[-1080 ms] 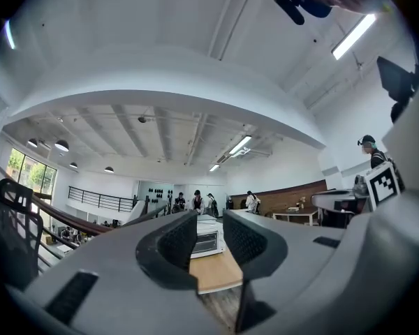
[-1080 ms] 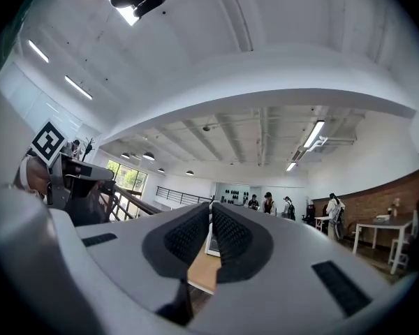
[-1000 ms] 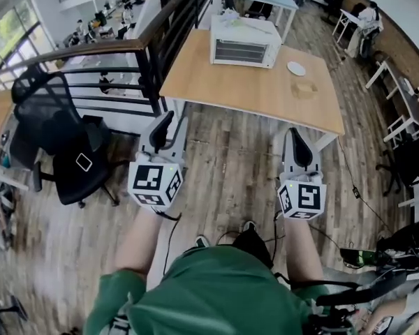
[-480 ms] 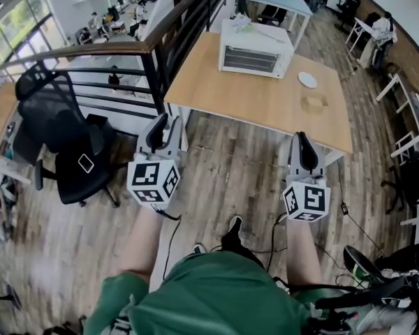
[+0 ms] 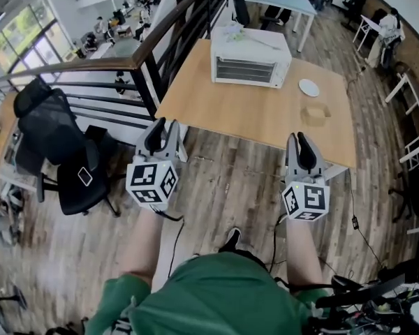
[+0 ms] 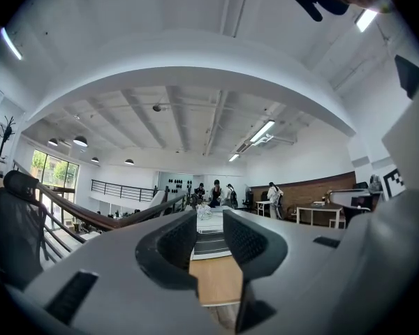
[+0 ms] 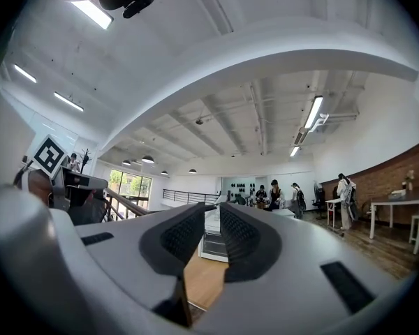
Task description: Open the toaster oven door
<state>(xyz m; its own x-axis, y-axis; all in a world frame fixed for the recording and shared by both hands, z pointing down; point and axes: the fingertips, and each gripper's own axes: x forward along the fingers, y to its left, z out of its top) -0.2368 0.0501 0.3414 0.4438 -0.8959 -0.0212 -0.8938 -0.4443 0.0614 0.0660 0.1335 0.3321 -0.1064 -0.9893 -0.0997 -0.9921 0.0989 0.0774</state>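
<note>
A: Where is the toaster oven (image 5: pixel 250 56)?

B: At the far edge of the wooden table (image 5: pixel 265 114), with its front toward the person and its door closed. A small white plate (image 5: pixel 309 87) lies on the table to its right, well apart from it.

A: And the grippers?

B: Both are held over the plank floor (image 5: pixel 230 180), short of the table's near edge and well apart from the oven. The left gripper (image 5: pixel 163 128) is in front of the table's left corner, and the right gripper (image 5: pixel 302 142) is near its right end.

A: How do the left jaws stand?

B: They are spread, with a plain gap and nothing between them. In the left gripper view (image 6: pixel 209 218) the oven and a strip of tabletop show through the gap, far off.

A: And the right?

B: The right gripper view (image 7: pixel 211 211) shows its jaws apart too, though more narrowly. They hold nothing either, and the oven shows in the slit.

A: Anything else nearby?

B: A black office chair (image 5: pixel 56 142) stands at the left with a phone (image 5: pixel 84 176) on its seat. A dark railing (image 5: pixel 136 58) runs beside the table. The person wears a green top (image 5: pixel 216 295).
</note>
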